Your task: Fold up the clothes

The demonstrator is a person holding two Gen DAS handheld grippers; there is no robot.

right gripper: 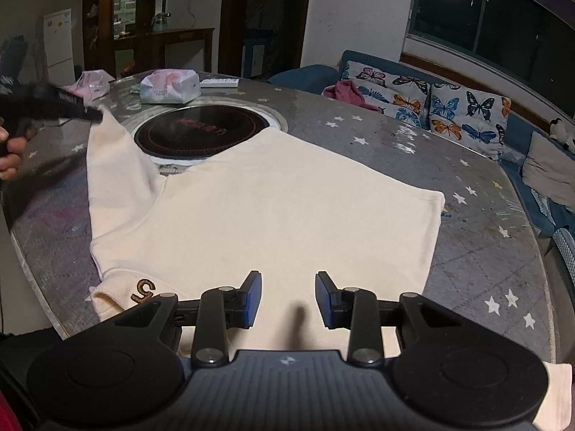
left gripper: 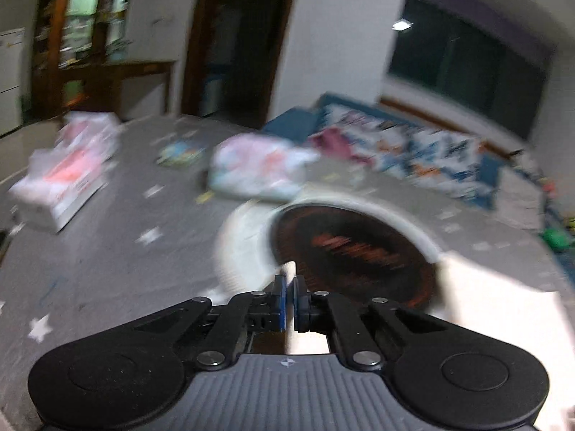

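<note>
Two views, unequal in quality: left wrist frame heavily motion-blurred, right wrist frame sharp.

Cream sweatshirt [right gripper: 273, 215] spread flat on grey star-patterned round table [right gripper: 478, 251], one sleeve [right gripper: 107, 151] stretched toward far left, upper edge overlapping rim of black induction hob [right gripper: 201, 131] set in table centre. Near hem partly hidden behind right gripper body; gold embroidery [right gripper: 143, 289] only partly legible.

Right gripper [right gripper: 288, 300] released, jaws wide apart, hovering over near hem, nothing between pads.

Left gripper [left gripper: 289, 298] clenched on thin fold of cream cloth, presumably sleeve cuff; confirmed from right view, tip at sleeve end [right gripper: 94, 114]. Hand [right gripper: 12, 151] cut off at frame edge.

Tissue packs [right gripper: 169, 88] beyond hob. Sofa cushions [right gripper: 424, 102] behind table.
</note>
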